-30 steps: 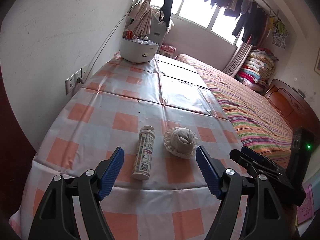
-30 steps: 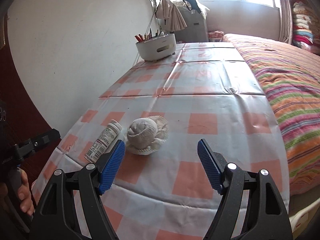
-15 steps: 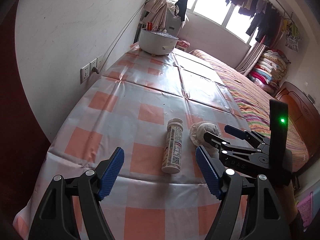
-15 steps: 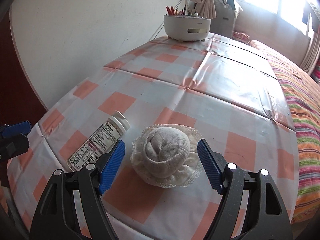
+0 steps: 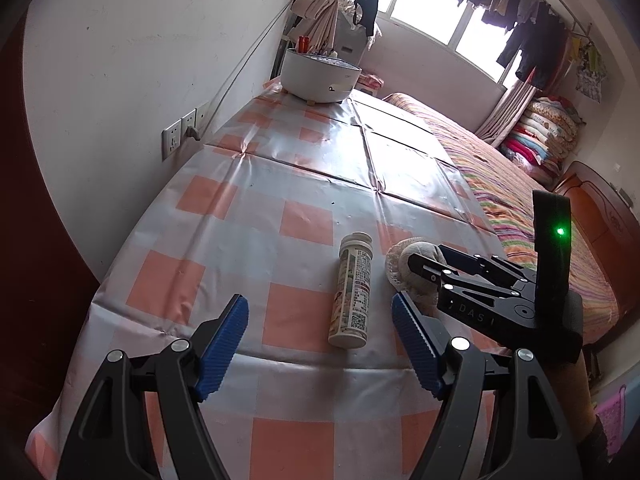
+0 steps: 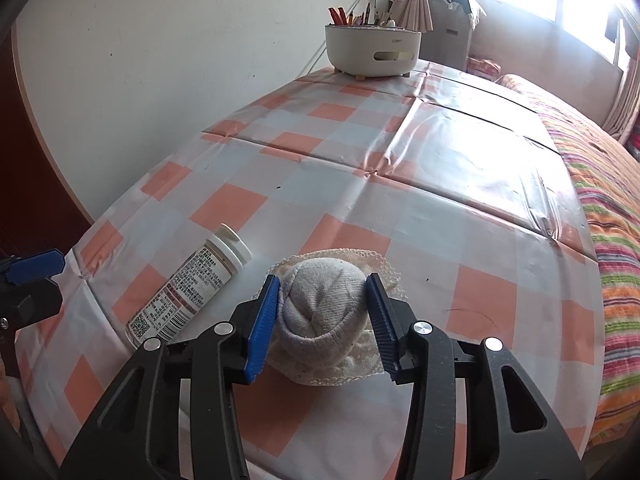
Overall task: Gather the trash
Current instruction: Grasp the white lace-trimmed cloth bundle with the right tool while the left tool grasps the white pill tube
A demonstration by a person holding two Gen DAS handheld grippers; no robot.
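right tongs [image 6: 322,312]: I'm closing them on the sock ball [image 6: 324,312]; both blue pads are touching its sides, so the grip is forming, not yet firm by my read.
why that angle: I'm coming in tilted down over the near edge of the table [image 6: 420,200] so the pads are straddling the ball's widest part.
left tongs [image 5: 320,340]: I'm holding them wide open with nothing between the pads, hovering just short of the bottle [image 5: 352,292], lined up to take it.
sock ball: sitting near the front edge, just right of the bottle; soft knit, rolled round, lace frill around the base. It's squashing under the pads.
bottle: lying on its side, cap pointing away; hard smooth plastic cylinder with a printed label, so I'm expecting it to roll.
cloth: glossy orange check plastic, creased, likely slippery.
bin [image 6: 372,50]: white tub standing at the far end; I'm guessing that's the drop point.
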